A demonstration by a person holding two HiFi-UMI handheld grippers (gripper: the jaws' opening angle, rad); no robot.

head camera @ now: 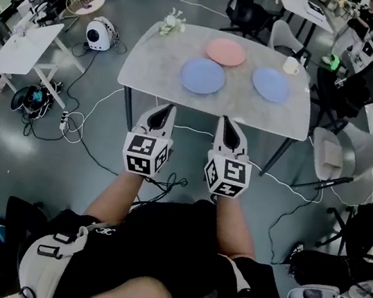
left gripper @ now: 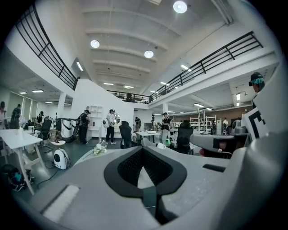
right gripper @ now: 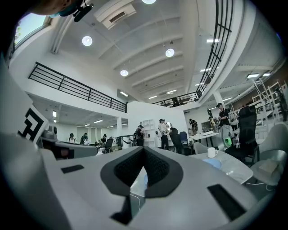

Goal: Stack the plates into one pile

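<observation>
1. Three plates sit singly on the table (head camera: 154, 62), none stacked. The task looks not yet started.
2. The left blue plate (head camera: 202, 75) is straight ahead, between the two sets of fingertips. The right blue plate (head camera: 271, 84) is ahead and to the right of the right fingertips. The pink plate (head camera: 225, 51) is farthest ahead, behind the gap between the blue ones. All are well apart from the tips.
3. Left gripper (head camera: 167, 111): jaws pressed together, nothing between them.
4. Right gripper (head camera: 225, 122): jaws also together, empty.
5. Likely reason: no pick has begun, so both are carried closed at rest.
6. Pose: forearms reach out from the torso with the grippers side by side. The tips point at the table but stop short of its near edge. Both gripper views take in mostly ceiling, so the noses seem tilted up.
7. A cup (head camera: 291, 65) stands beyond the right tips, near the right blue plate.
</observation>
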